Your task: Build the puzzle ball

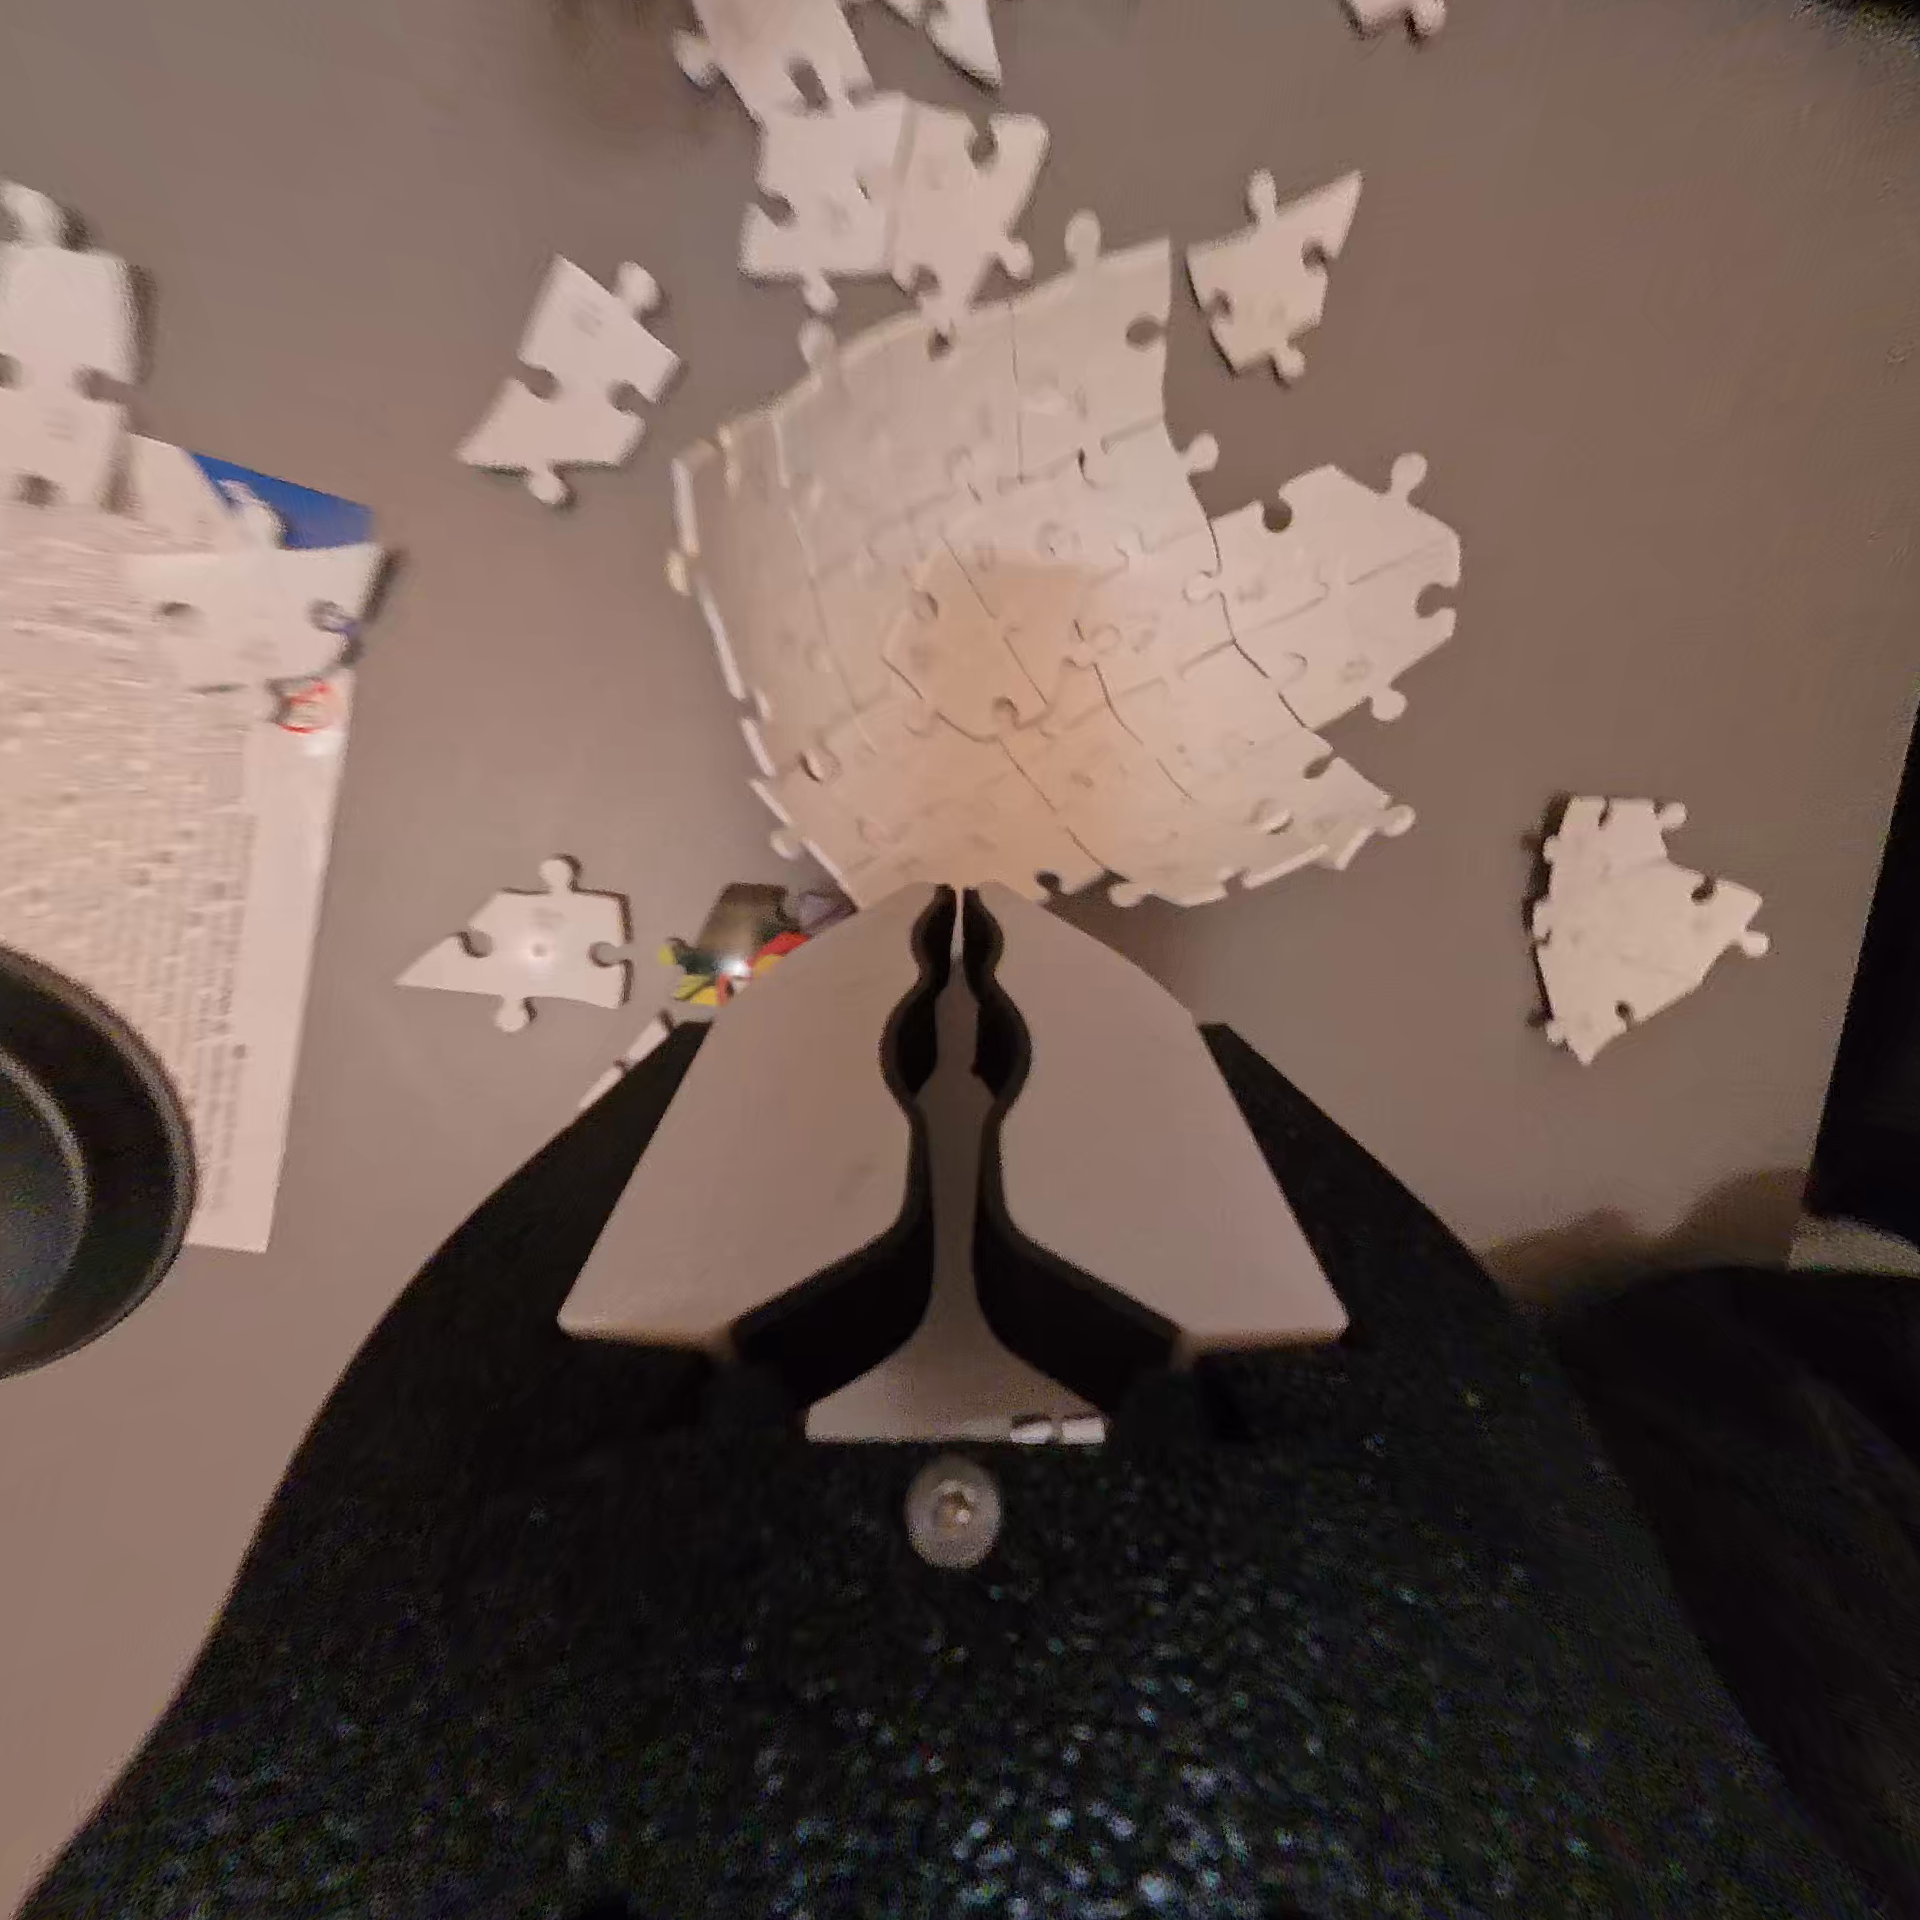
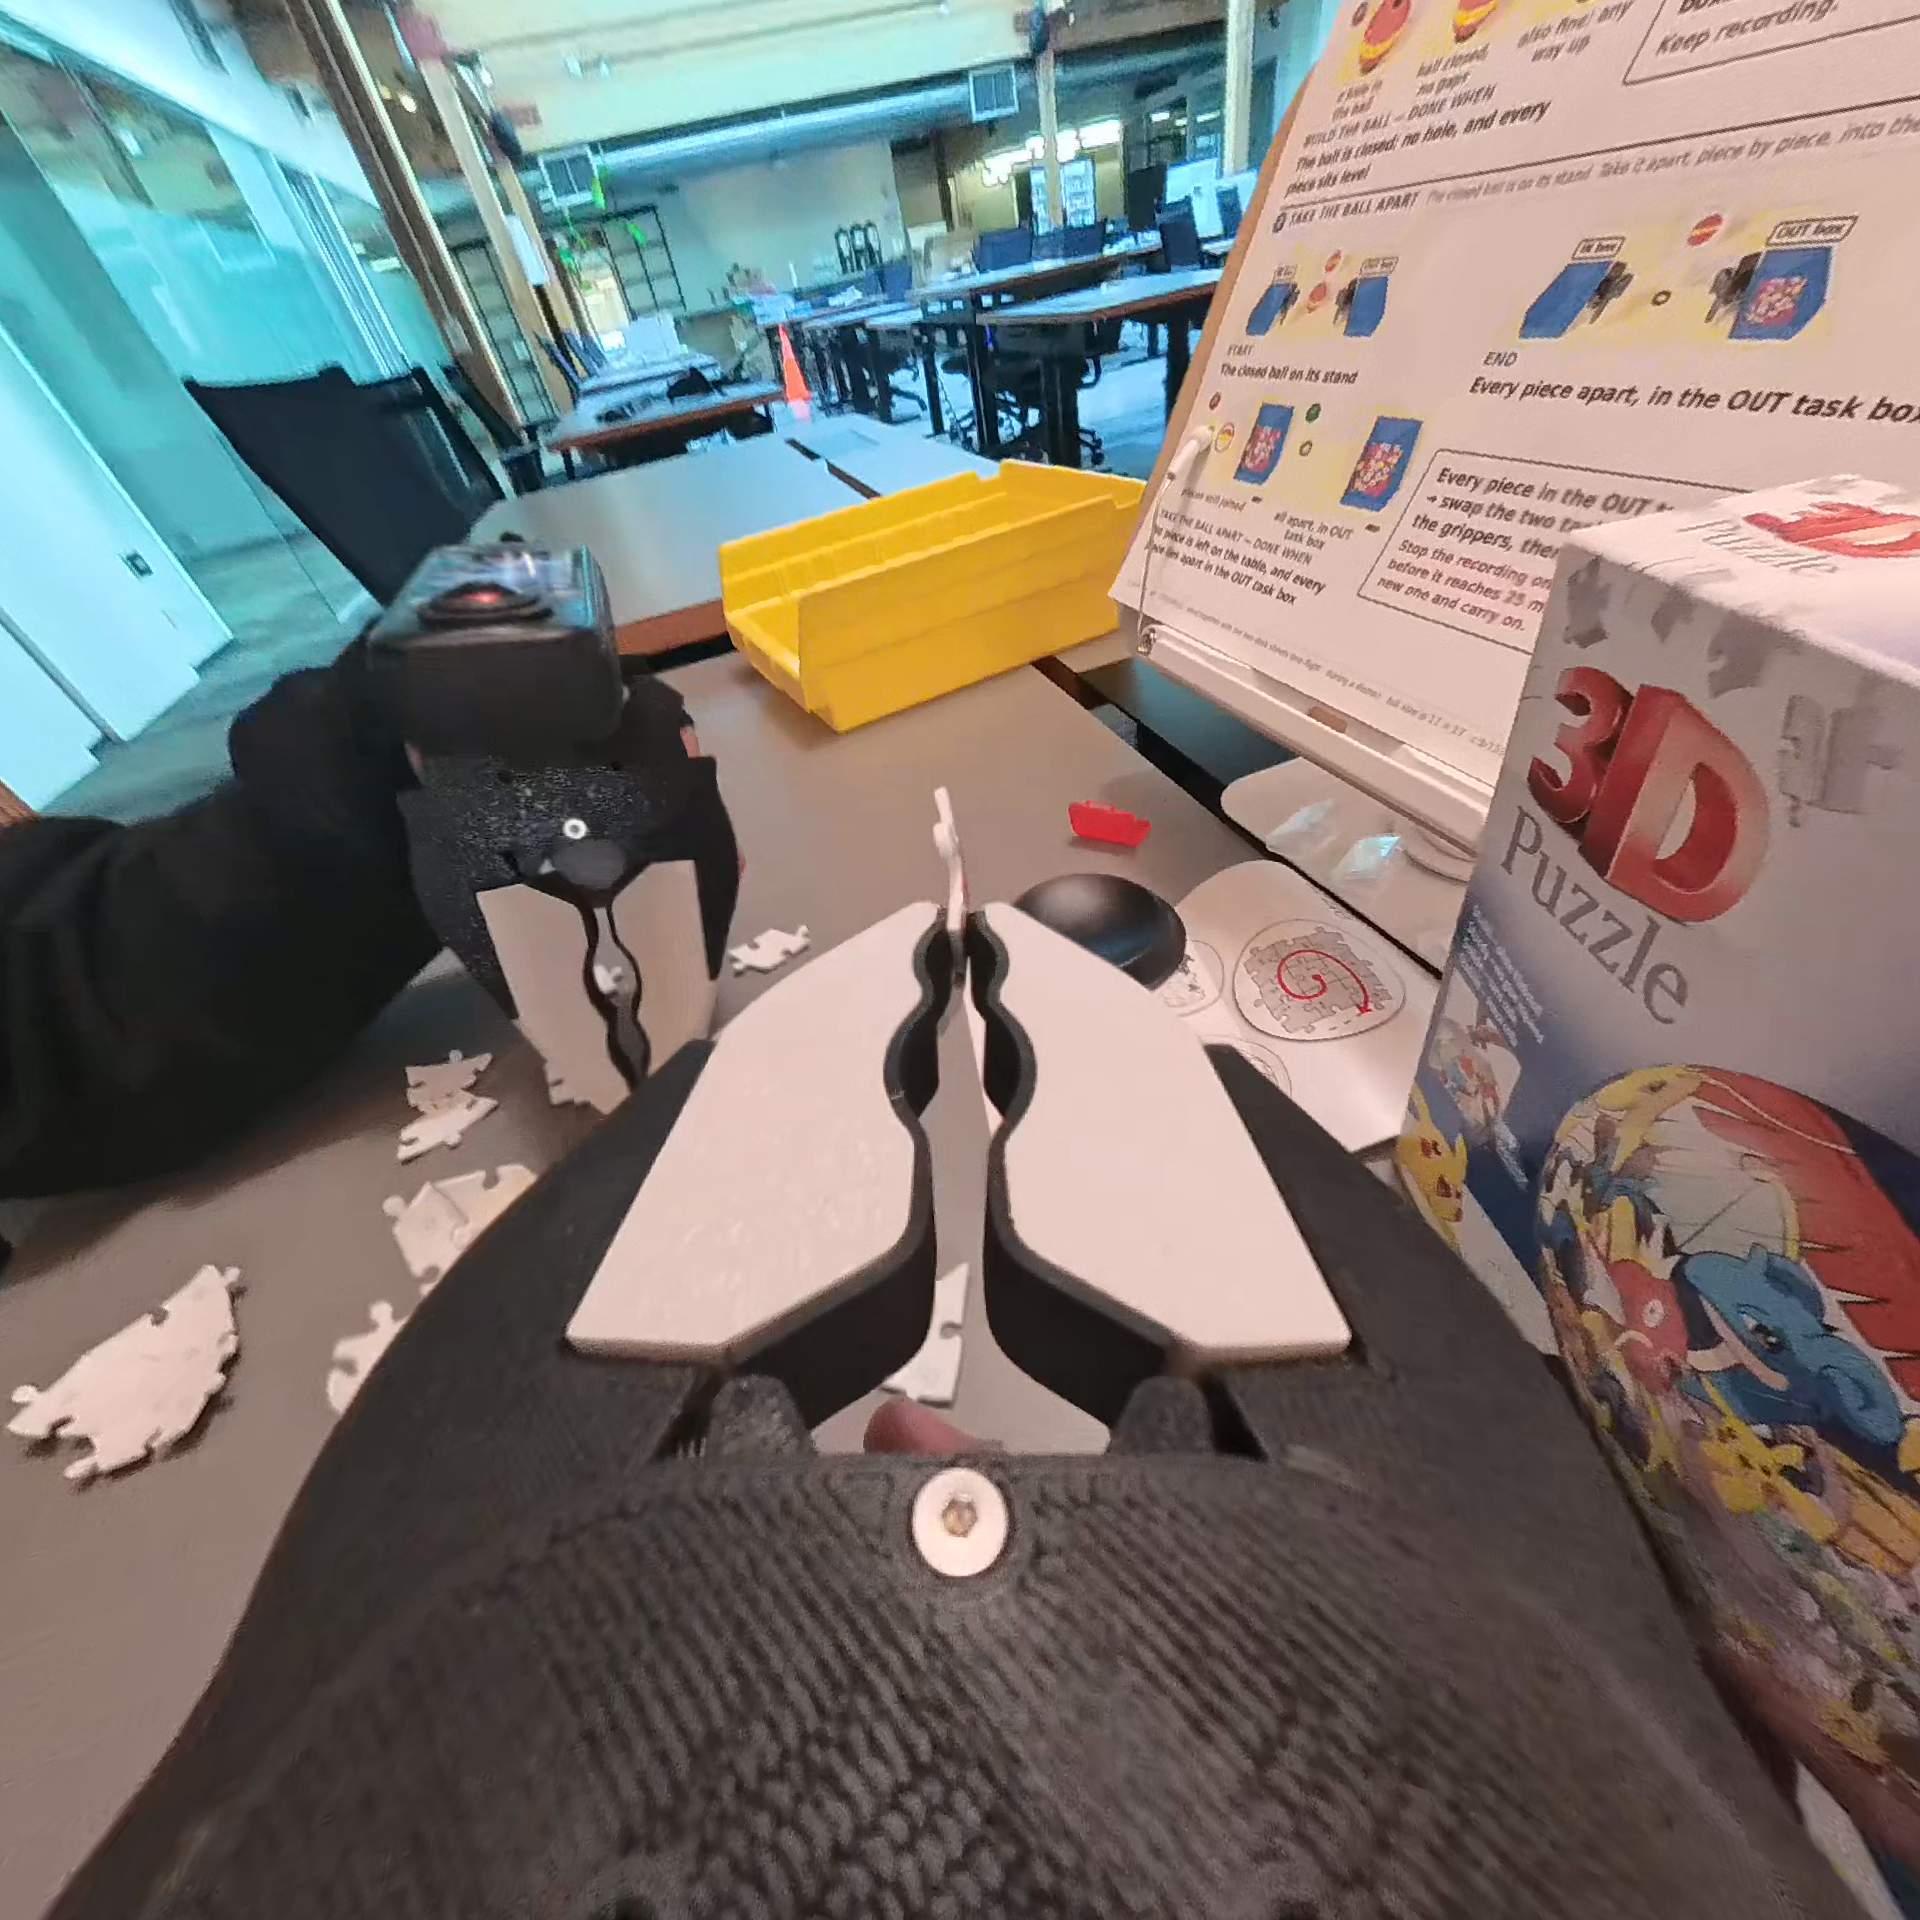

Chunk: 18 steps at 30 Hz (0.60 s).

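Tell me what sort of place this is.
Most likely an open-plan office or lab workspace: rows of long desks with chairs recede behind the grey table, a glass partition wall runs along the left, and exposed ducting hangs overhead.

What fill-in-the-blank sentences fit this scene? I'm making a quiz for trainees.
1. The right gripper pinches a white puzzle piece that stands ____.
2. The open bin on the far table is ____.
3. The left gripper grips the edge of a curved shell of joined puzzle pieces, coloured ____.

Missing words: upright; yellow; white
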Each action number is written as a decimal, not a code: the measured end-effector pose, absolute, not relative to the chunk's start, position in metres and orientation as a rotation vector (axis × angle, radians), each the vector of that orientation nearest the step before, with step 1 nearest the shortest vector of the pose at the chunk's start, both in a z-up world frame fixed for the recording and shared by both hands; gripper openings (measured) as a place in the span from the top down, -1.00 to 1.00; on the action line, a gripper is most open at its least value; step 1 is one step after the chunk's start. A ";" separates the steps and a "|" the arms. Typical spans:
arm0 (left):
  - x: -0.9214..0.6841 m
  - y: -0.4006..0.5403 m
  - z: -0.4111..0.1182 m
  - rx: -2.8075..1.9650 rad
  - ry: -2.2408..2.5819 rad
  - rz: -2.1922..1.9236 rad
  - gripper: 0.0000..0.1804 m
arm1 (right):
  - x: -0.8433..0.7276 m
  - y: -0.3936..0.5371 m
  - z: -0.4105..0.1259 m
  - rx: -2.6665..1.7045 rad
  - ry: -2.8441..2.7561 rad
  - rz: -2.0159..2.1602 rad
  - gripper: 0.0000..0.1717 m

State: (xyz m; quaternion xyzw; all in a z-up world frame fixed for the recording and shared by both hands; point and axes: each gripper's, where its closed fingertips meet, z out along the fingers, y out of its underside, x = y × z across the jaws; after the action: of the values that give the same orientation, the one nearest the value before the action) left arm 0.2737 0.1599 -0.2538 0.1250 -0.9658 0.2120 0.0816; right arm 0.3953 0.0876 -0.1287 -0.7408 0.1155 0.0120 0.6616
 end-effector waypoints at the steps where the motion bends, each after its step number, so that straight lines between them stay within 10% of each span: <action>1: 0.278 0.158 -0.249 0.407 -2.883 0.677 1.00 | 0.395 0.087 -0.127 -1.659 0.270 0.042 0.97; 10: 0.276 0.141 -0.226 0.316 -2.912 0.840 0.96 | 0.396 0.082 -0.115 -1.434 0.425 0.414 0.97; 18: 0.342 0.105 -0.123 0.711 -2.768 1.825 0.79 | 0.352 0.099 -0.144 -1.790 0.188 0.422 0.97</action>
State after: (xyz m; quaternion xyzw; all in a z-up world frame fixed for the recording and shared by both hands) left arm 0.3423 0.1045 -0.1234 0.2080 -0.8100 0.5340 -0.1243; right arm 0.3520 0.0986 -0.1438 -0.7730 0.0812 0.1821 0.6023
